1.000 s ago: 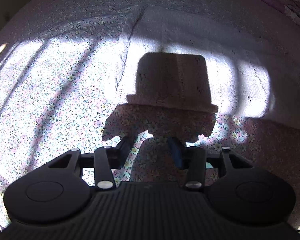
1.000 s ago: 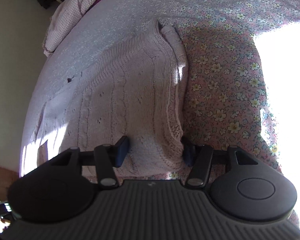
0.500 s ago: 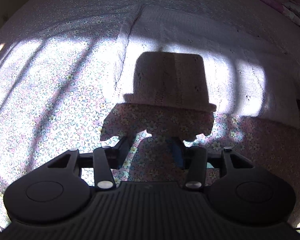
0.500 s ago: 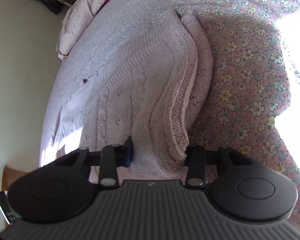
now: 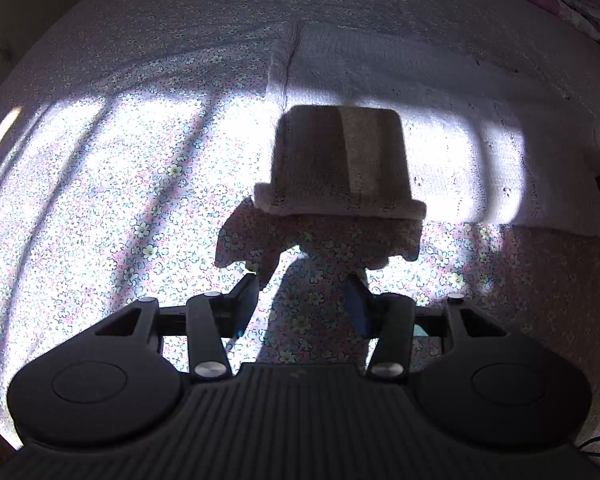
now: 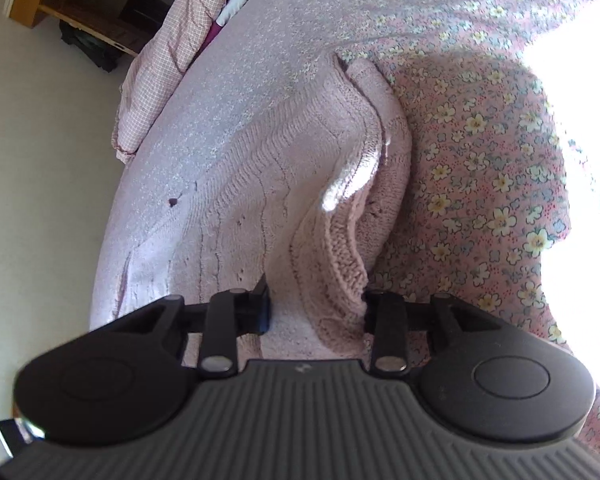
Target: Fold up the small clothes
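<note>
Left wrist view: the left gripper (image 5: 302,300) sits at the lower centre of the frame with its two black fingers (image 5: 244,300) spread apart and nothing between them; only the floral-print bedsheet (image 5: 140,208) shows in the gap. The pale pink knitted sweater (image 5: 440,92) lies flat across the upper right of the frame, well apart from the fingertips. Its near hem runs just above the gripper's shadow, which falls partly on the knit and partly on the sheet. Bright sunlight bars cross the sheet on the left.

Right wrist view: the right gripper (image 6: 316,308) is at the lower centre, its fingers closed against a bunched fold of the pale pink knitted sweater (image 6: 260,184). The gripped edge rises off the bed as a raised ridge running from the fingers toward the upper centre, with a sunlit patch on its crest. The remainder of the garment lies flat to the left of the ridge. The floral-print bedsheet (image 6: 480,168) fills the right side. A pink checked quilt (image 6: 168,52) lies bunched at the upper left.
</note>
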{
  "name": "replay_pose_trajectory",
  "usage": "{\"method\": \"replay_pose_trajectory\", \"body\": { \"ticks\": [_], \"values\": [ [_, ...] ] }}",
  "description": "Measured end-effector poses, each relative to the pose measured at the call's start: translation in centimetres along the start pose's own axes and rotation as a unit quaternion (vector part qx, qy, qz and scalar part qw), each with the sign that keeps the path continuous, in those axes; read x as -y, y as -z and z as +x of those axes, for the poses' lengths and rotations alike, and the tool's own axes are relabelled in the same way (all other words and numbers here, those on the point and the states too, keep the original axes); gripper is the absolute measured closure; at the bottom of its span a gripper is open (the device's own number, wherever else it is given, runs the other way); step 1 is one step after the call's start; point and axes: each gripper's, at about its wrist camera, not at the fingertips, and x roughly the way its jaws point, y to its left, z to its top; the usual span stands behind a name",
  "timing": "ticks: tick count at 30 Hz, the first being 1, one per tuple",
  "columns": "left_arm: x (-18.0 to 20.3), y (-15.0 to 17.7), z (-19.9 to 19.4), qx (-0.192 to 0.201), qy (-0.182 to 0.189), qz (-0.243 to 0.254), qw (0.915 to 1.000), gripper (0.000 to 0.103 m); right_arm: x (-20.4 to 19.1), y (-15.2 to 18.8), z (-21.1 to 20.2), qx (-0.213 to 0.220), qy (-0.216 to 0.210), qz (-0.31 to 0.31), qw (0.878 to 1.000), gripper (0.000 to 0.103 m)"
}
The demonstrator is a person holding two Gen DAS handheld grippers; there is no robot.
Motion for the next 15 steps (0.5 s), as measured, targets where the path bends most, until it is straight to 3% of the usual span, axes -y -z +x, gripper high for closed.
{"method": "replay_pose_trajectory", "body": {
  "ticks": [4, 15],
  "values": [
    [-2.1, -0.7, -0.8, 0.004, -0.001, -0.009, 1.0, 0.048, -2.3, 0.1, -0.8, 0.017, 0.026, -0.038, 0.999, 0.069],
    [-5.8, -2.6, -1.2, 0.008, -0.038, 0.005, 0.9992, 0.048, -10.2, -0.7, -0.8, 0.022, 0.04, -0.141, 0.989, 0.071]
  ]
}}
